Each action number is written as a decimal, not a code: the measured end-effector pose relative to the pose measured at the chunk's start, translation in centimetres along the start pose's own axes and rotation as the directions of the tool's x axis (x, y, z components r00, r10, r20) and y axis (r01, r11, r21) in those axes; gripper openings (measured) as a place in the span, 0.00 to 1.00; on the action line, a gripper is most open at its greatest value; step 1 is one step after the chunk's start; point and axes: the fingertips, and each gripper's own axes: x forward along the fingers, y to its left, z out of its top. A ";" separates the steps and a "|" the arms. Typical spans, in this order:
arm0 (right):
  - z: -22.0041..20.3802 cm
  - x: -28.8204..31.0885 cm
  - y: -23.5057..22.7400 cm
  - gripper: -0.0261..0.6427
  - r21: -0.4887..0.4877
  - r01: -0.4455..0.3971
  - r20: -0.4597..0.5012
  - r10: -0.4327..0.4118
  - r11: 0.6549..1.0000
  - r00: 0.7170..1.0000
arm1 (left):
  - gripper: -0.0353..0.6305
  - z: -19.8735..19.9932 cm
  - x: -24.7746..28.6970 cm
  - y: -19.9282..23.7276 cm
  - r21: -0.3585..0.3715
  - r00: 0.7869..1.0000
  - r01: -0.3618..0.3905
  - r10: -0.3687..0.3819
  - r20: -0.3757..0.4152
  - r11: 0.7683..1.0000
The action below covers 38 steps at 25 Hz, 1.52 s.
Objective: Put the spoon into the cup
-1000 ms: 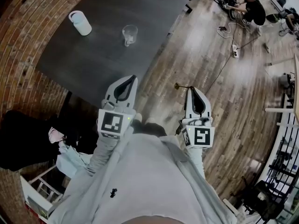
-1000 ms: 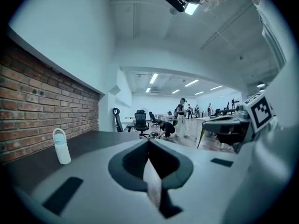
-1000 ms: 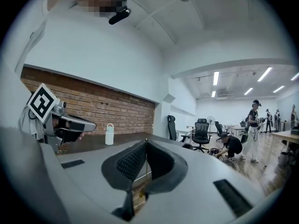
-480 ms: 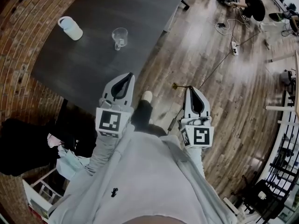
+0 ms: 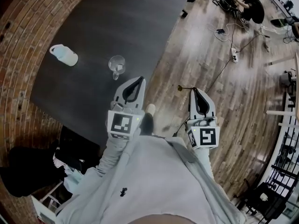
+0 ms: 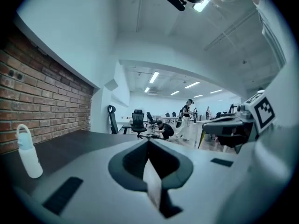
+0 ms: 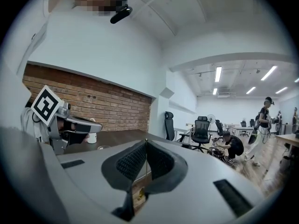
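Observation:
A clear glass cup (image 5: 117, 64) stands on the dark table (image 5: 93, 27), near its front edge. A thin gold-coloured spoon (image 5: 183, 87) sticks out leftwards from the tip of my right gripper (image 5: 194, 90), which is shut on it over the wooden floor, to the right of the table. In the right gripper view the spoon (image 7: 138, 193) shows as a slim rod between the closed jaws of the right gripper (image 7: 146, 141). My left gripper (image 5: 140, 79) is shut and holds nothing; its tip hangs over the table's edge just right of the cup. The left gripper (image 6: 148, 141) points along the table.
A white bottle (image 5: 64, 55) lies on the table left of the cup; in the left gripper view the bottle (image 6: 28, 153) sits at the left. A brick wall (image 5: 18, 69) borders the table's left side. Cables (image 5: 233, 50) and a crouching person (image 5: 252, 8) are far back right.
The table and cup have come closer in the head view. My left gripper now reaches over the table's edge beside the cup. The right gripper still holds the spoon.

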 end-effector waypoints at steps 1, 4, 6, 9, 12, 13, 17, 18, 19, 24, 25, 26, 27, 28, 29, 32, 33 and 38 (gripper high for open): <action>0.1 0.8 -0.3 0.07 0.004 0.002 -0.003 -0.002 1.000 1.000 | 0.08 0.1 0.8 0.4 -0.011 1.000 0.006 -0.006 0.000 1.000; 0.1 3.3 -1.0 0.07 0.012 0.007 -0.021 -0.006 1.000 1.000 | 0.08 0.0 2.7 1.7 -0.021 1.000 0.023 -0.023 -0.008 1.000; 0.1 4.7 -1.2 0.07 0.011 0.004 -0.035 -0.003 1.000 0.999 | 0.08 -0.2 3.6 2.5 -0.027 0.999 0.029 -0.030 -0.017 0.999; 0.1 6.5 -1.2 0.07 0.007 -0.010 -0.051 0.011 1.000 0.999 | 0.08 -0.7 5.0 3.4 -0.024 0.999 0.039 -0.039 -0.016 0.999; 0.0 8.1 -1.1 0.07 0.003 -0.033 -0.062 0.033 0.999 0.998 | 0.08 -1.0 5.9 4.6 -0.032 1.000 0.022 -0.023 -0.012 0.999; -0.1 8.5 -1.0 0.07 0.002 -0.042 -0.065 0.042 0.999 0.997 | 0.08 -1.0 6.0 5.0 -0.037 1.000 0.011 -0.012 -0.011 0.999; 0.1 10.2 -0.6 0.07 0.000 -0.083 -0.069 0.083 0.997 0.994 | 0.08 -1.3 5.9 6.5 -0.063 0.999 -0.038 0.037 -0.018 0.997; 0.2 10.8 -0.6 0.07 0.000 -0.096 -0.069 0.095 0.995 0.993 | 0.08 -1.3 6.0 6.7 -0.068 0.999 -0.050 0.049 -0.021 0.996; 0.2 11.4 -0.6 0.07 0.000 -0.112 -0.069 0.111 0.994 0.991 | 0.08 -1.4 6.0 7.0 -0.074 0.998 -0.065 0.064 -0.025 0.995; 0.6 15.4 0.8 0.07 -0.010 -0.233 -0.059 0.232 0.973 0.971 | 0.08 -1.6 5.4 9.8 -0.126 0.979 -0.201 0.196 -0.053 0.971; 0.7 16.3 1.1 0.07 -0.012 -0.258 -0.057 0.257 0.966 0.965 | 0.08 -1.6 5.2 10.5 -0.134 0.973 -0.231 0.225 -0.057 0.964; 0.8 17.3 1.4 0.07 -0.014 -0.286 -0.053 0.285 0.958 0.957 | 0.08 -1.6 5.1 11.3 -0.138 0.965 -0.262 0.256 -0.060 0.955; 0.9 18.5 1.9 0.07 -0.016 -0.318 -0.050 0.317 0.948 0.947 | 0.08 -1.7 4.9 12.1 -0.137 0.955 -0.297 0.291 -0.062 0.945; 1.1 19.9 2.4 0.07 -0.017 -0.356 -0.047 0.355 0.934 0.934 | 0.08 -1.7 4.6 13.1 -0.130 0.942 -0.336 0.331 -0.063 0.933; 1.3 21.4 3.0 0.07 -0.021 -0.400 -0.044 0.398 0.916 0.916 | 0.08 -1.8 4.3 14.2 -0.121 0.925 -0.380 0.375 -0.064 0.917; 2.3 26.0 5.5 0.07 -0.044 -0.533 -0.029 0.532 0.845 0.846 | 0.08 -1.8 3.0 17.3 -0.133 0.851 -0.524 0.519 -0.077 0.841; 2.7 27.3 6.4 0.07 -0.053 -0.573 -0.024 0.572 0.818 0.820 | 0.08 -1.7 2.6 18.2 -0.142 0.824 -0.567 0.561 -0.083 0.811; 4.8 32.2 10.4 0.07 -0.096 -0.732 0.002 0.736 0.674 0.677 | 0.08 -1.2 0.9 21.7 -0.125 0.689 -0.724 0.719 -0.092 0.678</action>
